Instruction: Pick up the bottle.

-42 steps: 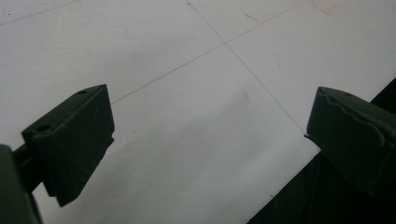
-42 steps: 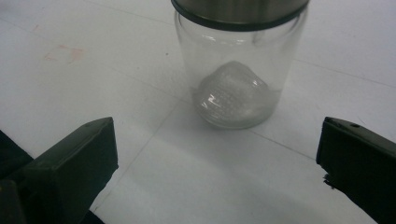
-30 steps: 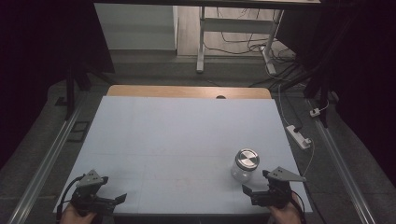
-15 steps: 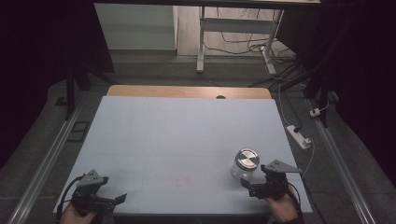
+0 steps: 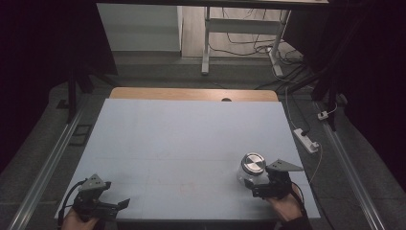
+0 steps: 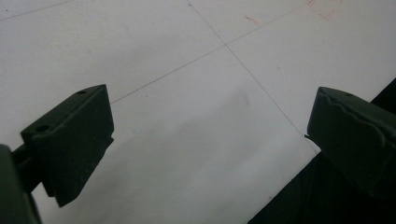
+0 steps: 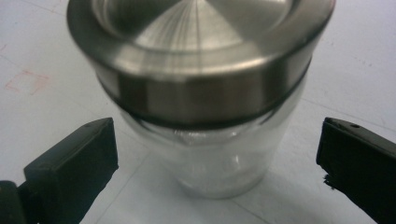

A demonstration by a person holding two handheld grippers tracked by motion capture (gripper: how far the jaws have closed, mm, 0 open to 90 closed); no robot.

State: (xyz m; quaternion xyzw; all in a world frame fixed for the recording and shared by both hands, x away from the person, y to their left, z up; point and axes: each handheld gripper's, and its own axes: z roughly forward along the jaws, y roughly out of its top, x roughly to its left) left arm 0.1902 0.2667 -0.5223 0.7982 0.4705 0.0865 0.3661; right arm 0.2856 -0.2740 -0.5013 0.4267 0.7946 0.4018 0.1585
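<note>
Jar (image 7: 205, 140) upright on table (image 5: 191, 143) | right gripper (image 7: 217, 163) jaws spread, flanking it, not touching | left gripper (image 6: 210, 154) jaws spread, holding nothing

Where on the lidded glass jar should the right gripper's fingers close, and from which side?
On the clear glass body of the jar, just under the wider steel lid, coming level from the person's side. The jar stands upright, and the right gripper already has its fingers open on either side of it.
</note>
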